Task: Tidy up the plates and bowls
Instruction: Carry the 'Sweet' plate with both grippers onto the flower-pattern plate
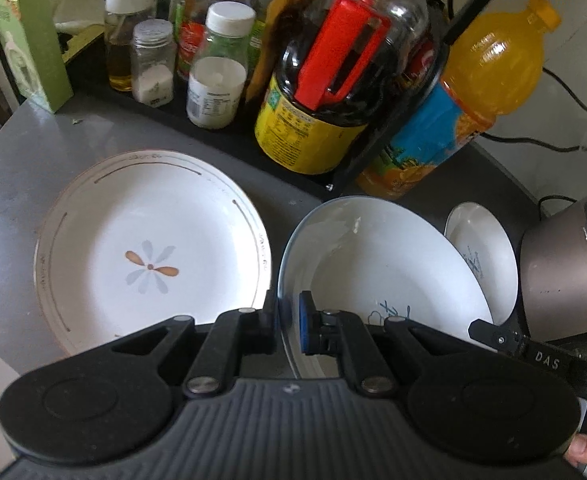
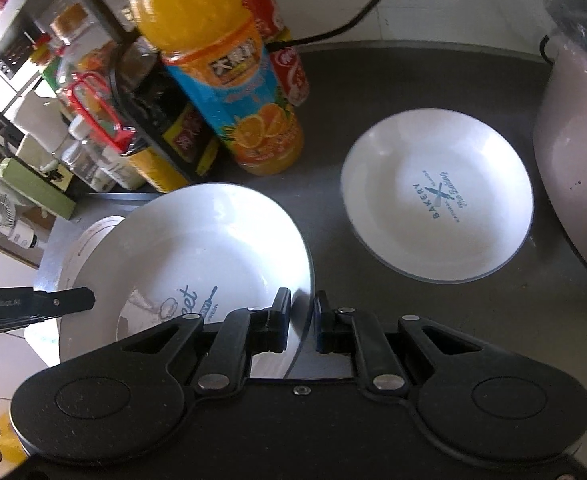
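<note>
A white plate with blue print and a thin dark rim is tilted, held by both tools. The left tool pinches its left edge and the right tool pinches its right edge. It seems lifted clear of the grey tabletop. A flowered plate lies left, a bakery plate right, bottles close behind.

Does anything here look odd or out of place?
Yes: the middle plate hangs tilted above the counter, pinched at opposite rims by the left tool and right tool. Nothing looks spilled or broken.
</note>
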`<state>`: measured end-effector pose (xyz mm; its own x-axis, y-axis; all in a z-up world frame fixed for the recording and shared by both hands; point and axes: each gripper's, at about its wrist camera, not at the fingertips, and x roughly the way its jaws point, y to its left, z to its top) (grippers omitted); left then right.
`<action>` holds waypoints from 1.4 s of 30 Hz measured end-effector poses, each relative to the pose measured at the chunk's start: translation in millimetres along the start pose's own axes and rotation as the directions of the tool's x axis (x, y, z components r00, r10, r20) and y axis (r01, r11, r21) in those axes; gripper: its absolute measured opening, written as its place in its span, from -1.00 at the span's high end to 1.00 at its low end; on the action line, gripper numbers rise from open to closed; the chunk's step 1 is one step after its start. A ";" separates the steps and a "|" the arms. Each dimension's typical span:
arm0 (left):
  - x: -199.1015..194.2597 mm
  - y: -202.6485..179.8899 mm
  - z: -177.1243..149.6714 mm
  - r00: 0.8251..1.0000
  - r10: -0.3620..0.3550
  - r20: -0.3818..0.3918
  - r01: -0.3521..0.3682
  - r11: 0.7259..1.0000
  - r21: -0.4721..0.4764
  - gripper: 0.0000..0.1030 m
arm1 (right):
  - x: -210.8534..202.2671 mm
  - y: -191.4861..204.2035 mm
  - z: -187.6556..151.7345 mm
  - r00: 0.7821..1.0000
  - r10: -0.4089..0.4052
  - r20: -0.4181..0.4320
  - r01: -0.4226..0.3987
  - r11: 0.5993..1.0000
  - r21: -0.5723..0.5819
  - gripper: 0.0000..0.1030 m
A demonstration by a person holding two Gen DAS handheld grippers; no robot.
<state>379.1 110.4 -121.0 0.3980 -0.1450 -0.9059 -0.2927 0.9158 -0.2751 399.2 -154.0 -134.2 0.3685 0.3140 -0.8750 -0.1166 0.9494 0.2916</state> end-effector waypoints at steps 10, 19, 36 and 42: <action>-16.3 31.5 -0.7 1.000 0.014 0.019 -0.012 0.998 -0.069 0.84 | 5.9 30.9 -2.7 0.999 0.042 -0.023 -0.043 0.998 -0.041 0.78; -29.2 62.4 -2.9 0.999 0.034 0.041 -0.029 0.993 -0.117 0.84 | 19.3 63.9 -4.8 0.997 0.063 -0.055 -0.068 0.994 -0.090 0.78; -23.9 126.2 6.9 0.998 0.061 0.011 -0.058 0.978 -0.199 0.84 | 54.8 120.6 -1.6 0.992 0.044 -0.116 -0.063 0.984 -0.164 0.78; -17.6 150.3 15.2 0.998 0.062 -0.005 -0.062 0.975 -0.214 0.84 | 69.2 143.5 1.7 0.990 0.035 -0.134 -0.061 0.979 -0.194 0.77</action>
<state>341.3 256.3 -141.5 0.3747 -0.0898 -0.9228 -0.4957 0.8217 -0.2813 409.5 3.9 -152.2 0.2375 0.3451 -0.9080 -0.3152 0.9116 0.2640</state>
